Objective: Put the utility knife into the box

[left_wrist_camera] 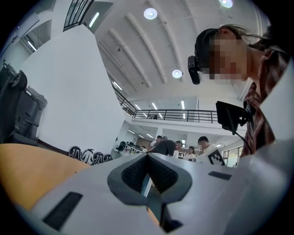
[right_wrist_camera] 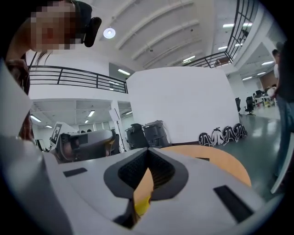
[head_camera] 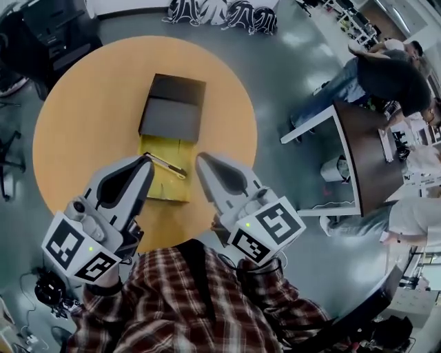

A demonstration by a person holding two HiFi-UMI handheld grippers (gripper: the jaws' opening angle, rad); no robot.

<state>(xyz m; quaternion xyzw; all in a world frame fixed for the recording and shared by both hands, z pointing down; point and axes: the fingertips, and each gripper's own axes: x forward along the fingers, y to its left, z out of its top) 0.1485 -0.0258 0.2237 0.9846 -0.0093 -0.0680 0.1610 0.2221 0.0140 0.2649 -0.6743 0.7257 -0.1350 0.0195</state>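
The box [head_camera: 157, 185] lies on the round orange table [head_camera: 76, 131], its yellow inside showing and its dark lid [head_camera: 172, 109] folded back on the far side. The utility knife [head_camera: 167, 165] rests at a slant inside the yellow part. My left gripper [head_camera: 146, 160] hovers at the box's left edge and my right gripper [head_camera: 200, 158] at its right edge, with the knife between them and neither touching it. Both are shut with nothing held. The left gripper view [left_wrist_camera: 148, 156] and the right gripper view [right_wrist_camera: 148, 150] each show the jaws meeting, empty.
Right of the round table stands a white-legged table [head_camera: 358, 158] with several people [head_camera: 386, 76] around it. Black-and-white bags [head_camera: 220, 14] line the far floor. Dark office machines [head_camera: 48, 34] stand at the far left. Cables [head_camera: 41, 293] lie on the floor near left.
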